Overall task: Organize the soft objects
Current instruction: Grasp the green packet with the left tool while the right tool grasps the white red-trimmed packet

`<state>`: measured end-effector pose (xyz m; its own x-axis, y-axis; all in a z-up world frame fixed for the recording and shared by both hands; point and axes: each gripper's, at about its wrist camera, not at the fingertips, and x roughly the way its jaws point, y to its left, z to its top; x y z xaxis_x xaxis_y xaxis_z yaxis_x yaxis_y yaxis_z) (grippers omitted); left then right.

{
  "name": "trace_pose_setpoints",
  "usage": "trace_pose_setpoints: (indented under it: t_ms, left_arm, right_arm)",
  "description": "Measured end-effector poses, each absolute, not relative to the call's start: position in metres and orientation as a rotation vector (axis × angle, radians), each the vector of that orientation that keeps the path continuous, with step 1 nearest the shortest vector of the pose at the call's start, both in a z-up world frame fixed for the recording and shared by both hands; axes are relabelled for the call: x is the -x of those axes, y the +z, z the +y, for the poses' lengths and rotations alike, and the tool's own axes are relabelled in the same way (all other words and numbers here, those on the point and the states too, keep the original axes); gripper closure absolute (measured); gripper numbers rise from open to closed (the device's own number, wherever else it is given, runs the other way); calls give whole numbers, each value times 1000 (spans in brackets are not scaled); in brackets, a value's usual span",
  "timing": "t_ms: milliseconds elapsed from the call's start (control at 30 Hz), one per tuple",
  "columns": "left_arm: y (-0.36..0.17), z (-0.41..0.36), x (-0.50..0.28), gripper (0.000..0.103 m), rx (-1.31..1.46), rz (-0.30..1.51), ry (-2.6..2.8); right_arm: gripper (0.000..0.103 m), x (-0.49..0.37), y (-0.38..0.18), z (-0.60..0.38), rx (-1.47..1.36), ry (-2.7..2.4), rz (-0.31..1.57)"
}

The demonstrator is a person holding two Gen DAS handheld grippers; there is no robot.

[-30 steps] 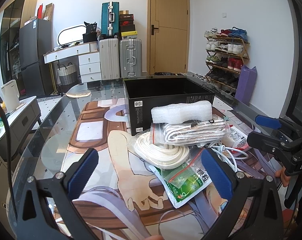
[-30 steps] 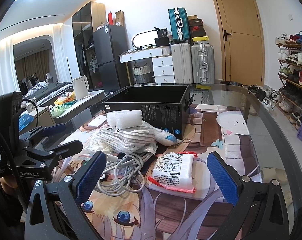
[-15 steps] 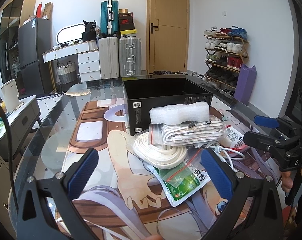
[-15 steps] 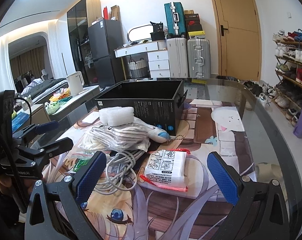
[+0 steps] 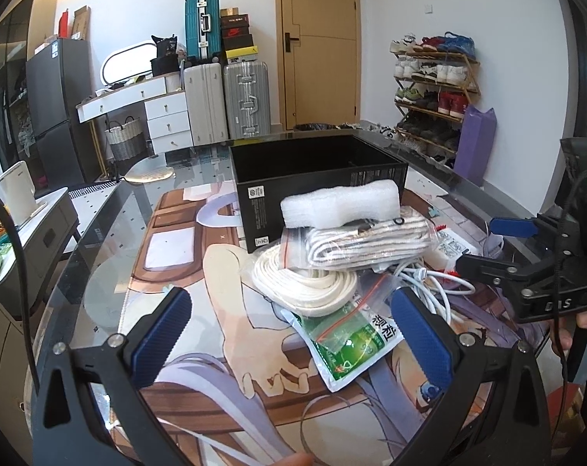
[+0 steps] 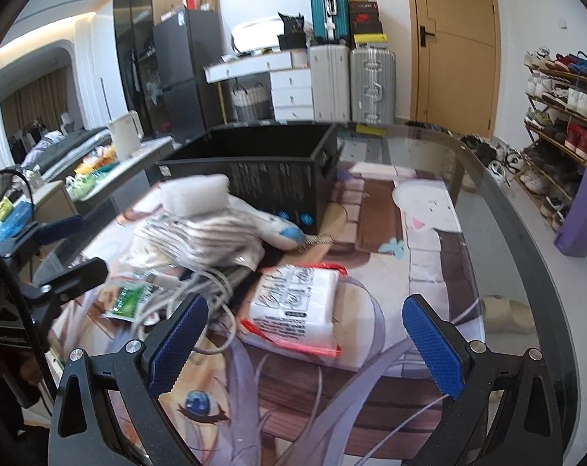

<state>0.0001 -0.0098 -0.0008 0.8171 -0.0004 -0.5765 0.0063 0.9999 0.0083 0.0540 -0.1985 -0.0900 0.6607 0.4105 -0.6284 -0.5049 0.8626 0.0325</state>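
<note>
A pile of soft items lies in front of an open black box [image 5: 316,178] [image 6: 262,178]. White foam wrap [image 5: 344,204] [image 6: 196,194] tops a striped cloth in a zip bag [image 5: 367,242] [image 6: 208,237]. Below lie a coiled white rope [image 5: 305,287], a green packet [image 5: 348,339] [image 6: 128,299], white cable [image 5: 433,283] [image 6: 200,287] and a white packet with red edges [image 6: 297,303]. My left gripper [image 5: 289,322] is open, just short of the rope and green packet. My right gripper [image 6: 305,322] is open, with the white packet ahead between its fingers.
The glass table [image 6: 499,209] has a printed mat under it and curves away at the right. A white plush with a blue tip [image 6: 282,229] leans against the box. Suitcases, drawers and a shoe rack [image 5: 433,89] stand behind.
My right gripper has moved forward and lower toward the pile, so the white packet looks larger between its fingers. My left gripper has shifted only slightly.
</note>
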Motion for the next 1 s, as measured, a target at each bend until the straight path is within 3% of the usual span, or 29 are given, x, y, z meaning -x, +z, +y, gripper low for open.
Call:
trace_pose_setpoints:
  t_ms: [133, 267, 800, 867, 1000]
  left_arm:
    - [-5, -9, -4, 0, -7, 653, -23]
    - [-10, -8, -7, 0, 0, 696, -41]
    - [-21, -13, -13, 0, 38, 778, -79]
    - [-22, -12, -13, 0, 44, 781, -77]
    - [-24, -11, -14, 0, 68, 793, -67]
  right_arm:
    - [1, -62, -97, -194, 179, 489, 705]
    - [9, -71, -102, -190, 184, 480, 744]
    - [17, -90, -110, -180, 164, 523, 815]
    - [27, -90, -111, -181, 164, 514, 819]
    - [29, -92, -112, -183, 170, 492, 820]
